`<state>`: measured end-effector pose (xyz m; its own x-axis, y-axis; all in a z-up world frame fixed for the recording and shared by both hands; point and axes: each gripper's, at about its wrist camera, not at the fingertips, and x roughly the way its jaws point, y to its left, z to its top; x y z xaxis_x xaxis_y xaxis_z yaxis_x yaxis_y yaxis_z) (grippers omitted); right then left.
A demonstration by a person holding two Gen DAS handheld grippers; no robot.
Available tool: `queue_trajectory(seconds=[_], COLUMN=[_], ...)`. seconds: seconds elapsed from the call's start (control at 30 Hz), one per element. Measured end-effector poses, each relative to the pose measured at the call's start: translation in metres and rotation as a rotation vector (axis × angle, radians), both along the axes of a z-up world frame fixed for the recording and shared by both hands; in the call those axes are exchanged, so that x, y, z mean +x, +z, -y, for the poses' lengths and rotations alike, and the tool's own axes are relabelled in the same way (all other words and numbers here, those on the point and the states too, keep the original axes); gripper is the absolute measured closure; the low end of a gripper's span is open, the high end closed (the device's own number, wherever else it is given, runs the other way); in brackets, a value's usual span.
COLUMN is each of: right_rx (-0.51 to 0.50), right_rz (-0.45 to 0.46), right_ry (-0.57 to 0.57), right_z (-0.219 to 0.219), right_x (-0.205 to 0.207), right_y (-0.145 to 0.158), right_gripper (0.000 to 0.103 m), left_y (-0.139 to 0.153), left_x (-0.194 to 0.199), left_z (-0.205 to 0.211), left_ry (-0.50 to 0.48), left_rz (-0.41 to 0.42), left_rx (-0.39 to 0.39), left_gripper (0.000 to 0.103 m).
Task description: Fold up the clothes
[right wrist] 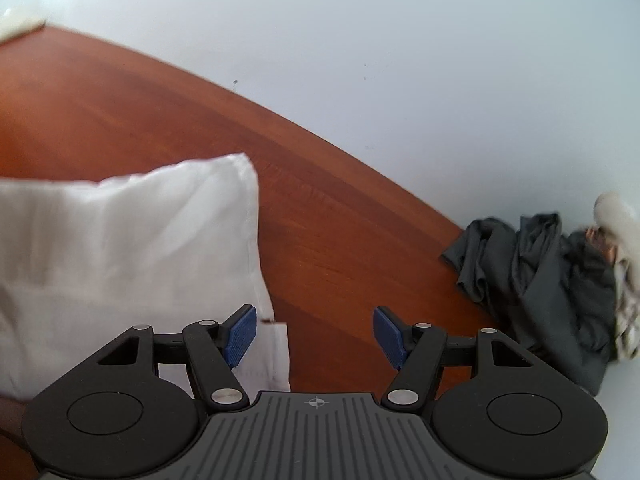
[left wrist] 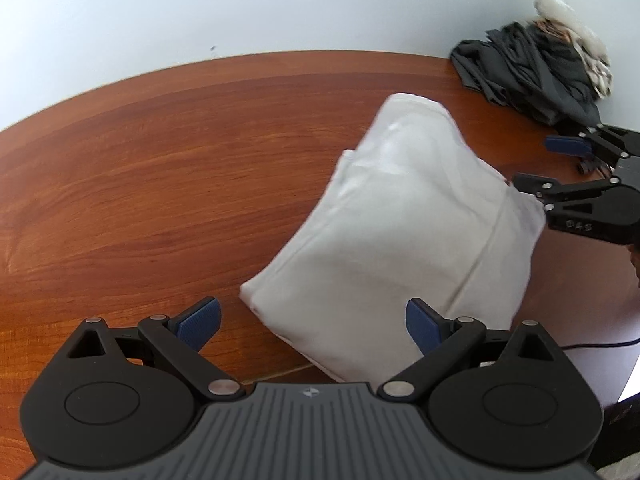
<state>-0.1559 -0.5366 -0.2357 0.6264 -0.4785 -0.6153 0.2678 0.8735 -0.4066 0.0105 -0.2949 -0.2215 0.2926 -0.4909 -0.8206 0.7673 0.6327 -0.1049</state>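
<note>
A folded white garment (left wrist: 400, 232) lies on the brown wooden table (left wrist: 140, 184), seen to the right of centre in the left wrist view. My left gripper (left wrist: 312, 322) is open above the garment's near corner, and its pads press on nothing. My right gripper (left wrist: 540, 164) reaches in at the garment's right edge, also open. In the right wrist view the white garment (right wrist: 132, 248) fills the left side. The right gripper (right wrist: 315, 334) stands open over bare table (right wrist: 328, 240), its left finger just over the garment's edge.
A crumpled pile of dark grey clothes (left wrist: 536, 76) with a pale furry item on top sits at the table's far right corner against the white wall; the pile (right wrist: 540, 280) also shows at the right of the right wrist view. A black cable (left wrist: 600, 345) trails off the table's right edge.
</note>
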Motion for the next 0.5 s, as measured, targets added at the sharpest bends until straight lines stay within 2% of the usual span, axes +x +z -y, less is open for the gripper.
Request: queue_trajectory(seconds=[0.17, 0.27, 0.4, 0.5], right_rx=[0.200, 0.325, 0.388, 0.414], right_rz=[0.039, 0.043, 0.047, 0.047], right_ry=[-0.041, -0.069, -0.103, -0.124], right_z=[0.024, 0.035, 0.039, 0.040], right_x=[-0.008, -0.016, -0.026, -0.032], right_y=[0.011, 0.012, 0.011, 0.009], right_gripper=[0.029, 0.027, 0.026, 0.026], left_y=[-0.009, -0.013, -0.018, -0.021], left_x=[0.022, 0.033, 0.044, 0.049], left_z=[-0.003, -0.005, -0.004, 0.000], left_ry=[0.065, 0.100, 0.119, 0.111], left_rz=[-0.081, -0.127, -0.158, -0.179], left_rx=[-0.002, -0.031, -0.056, -0.082], left_gripper=[0.004, 0.004, 0.005, 0.010])
